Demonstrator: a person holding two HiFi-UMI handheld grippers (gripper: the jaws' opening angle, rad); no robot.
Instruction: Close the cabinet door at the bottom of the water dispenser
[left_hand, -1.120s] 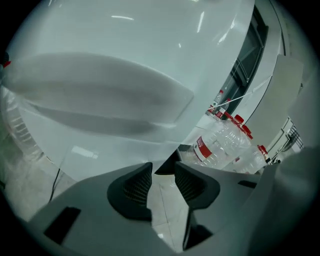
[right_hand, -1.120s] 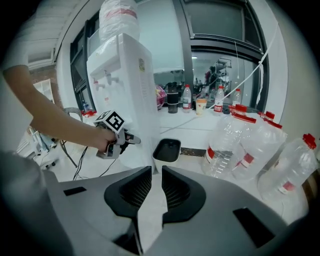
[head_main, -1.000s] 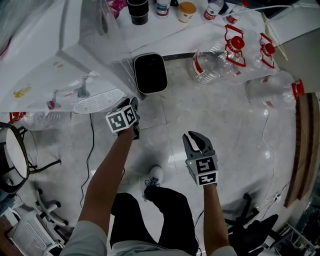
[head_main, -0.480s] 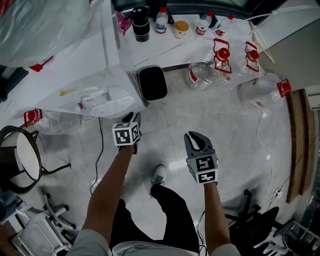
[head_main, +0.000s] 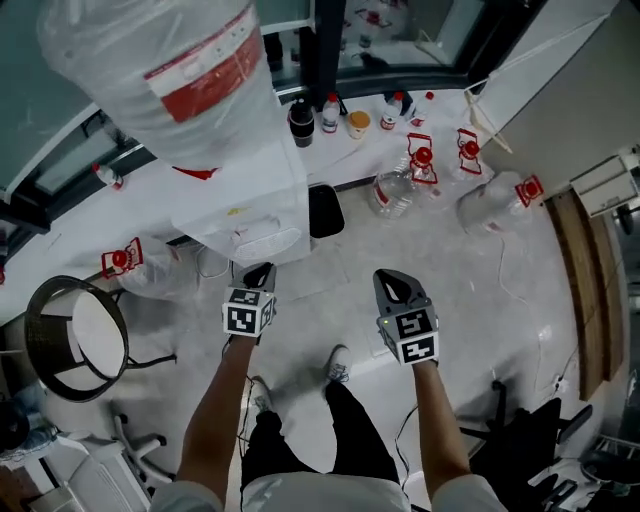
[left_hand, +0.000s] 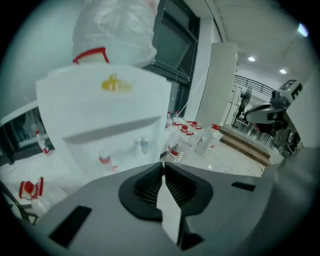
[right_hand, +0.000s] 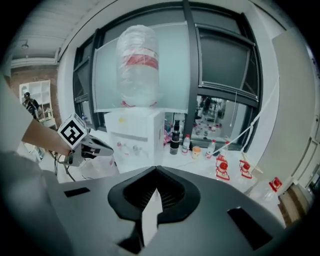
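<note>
The white water dispenser (head_main: 255, 215) carries a large clear bottle (head_main: 190, 80). I see it from above, so its bottom cabinet door does not show. My left gripper (head_main: 259, 270) hangs just in front of it, apart from it. Its jaws have just been closing and now meet at the tips with nothing between them (left_hand: 163, 167). My right gripper (head_main: 394, 278) is level with it to the right, shut and empty (right_hand: 156, 169). The dispenser's tap front (left_hand: 110, 130) fills the left gripper view; the gripper body hides the lower part. The right gripper view shows the dispenser (right_hand: 137, 130) and the left gripper (right_hand: 110, 149).
A black bin (head_main: 325, 210) stands right of the dispenser. Several large water bottles (head_main: 395, 190) lie on the floor beyond it, with small bottles and cups (head_main: 330, 115) on the sill. A round black-framed stool (head_main: 75, 335) is at left, a wooden step (head_main: 580, 270) at right.
Both grippers have risen from near the floor and drawn back from the dispenser's base. The head view has lifted too, bringing the bottle into sight. The left jaws have closed.
</note>
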